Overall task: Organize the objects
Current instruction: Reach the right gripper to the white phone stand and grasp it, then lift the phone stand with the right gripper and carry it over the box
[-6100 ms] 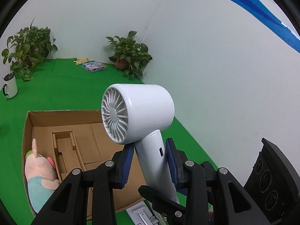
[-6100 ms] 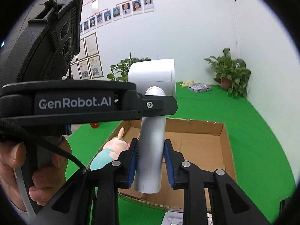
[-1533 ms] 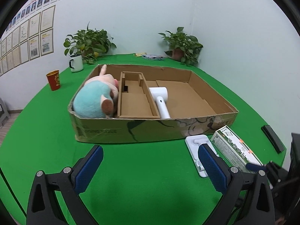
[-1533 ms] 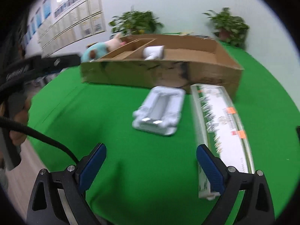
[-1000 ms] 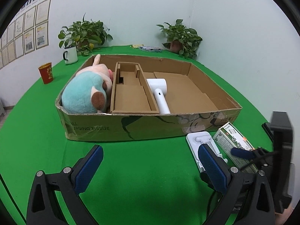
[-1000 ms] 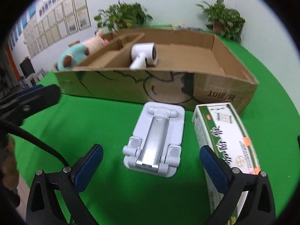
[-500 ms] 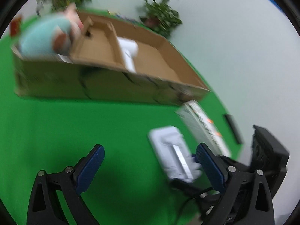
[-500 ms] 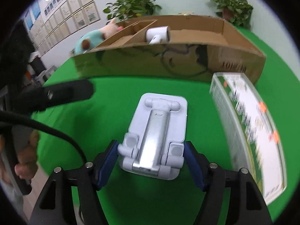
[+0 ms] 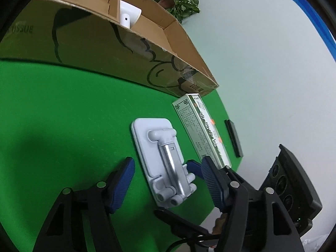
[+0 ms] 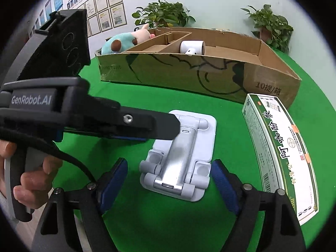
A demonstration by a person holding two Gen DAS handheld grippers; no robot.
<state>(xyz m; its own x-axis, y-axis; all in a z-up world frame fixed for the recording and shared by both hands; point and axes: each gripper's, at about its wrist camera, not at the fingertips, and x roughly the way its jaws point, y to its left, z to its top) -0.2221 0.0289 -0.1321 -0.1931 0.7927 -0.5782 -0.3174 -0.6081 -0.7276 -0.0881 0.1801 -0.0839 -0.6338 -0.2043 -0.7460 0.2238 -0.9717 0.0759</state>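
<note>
Phone stand [image 9: 166, 161] now between both tools, left tool [image 9: 166, 180] closing, right tool [image 10: 168, 180] opening, untouched.

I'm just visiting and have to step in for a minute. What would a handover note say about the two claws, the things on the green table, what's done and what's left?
Left gripper: jaws closing around the white folding stand, pads not yet pressing on it.
Right gripper: jaws opening, either side of the same stand, not gripping.
Done: plush toy and white hair dryer lie in the cardboard box.
Left: the stand and the green-and-white carton lie on the green cloth in front of the box; likely they go in next.
</note>
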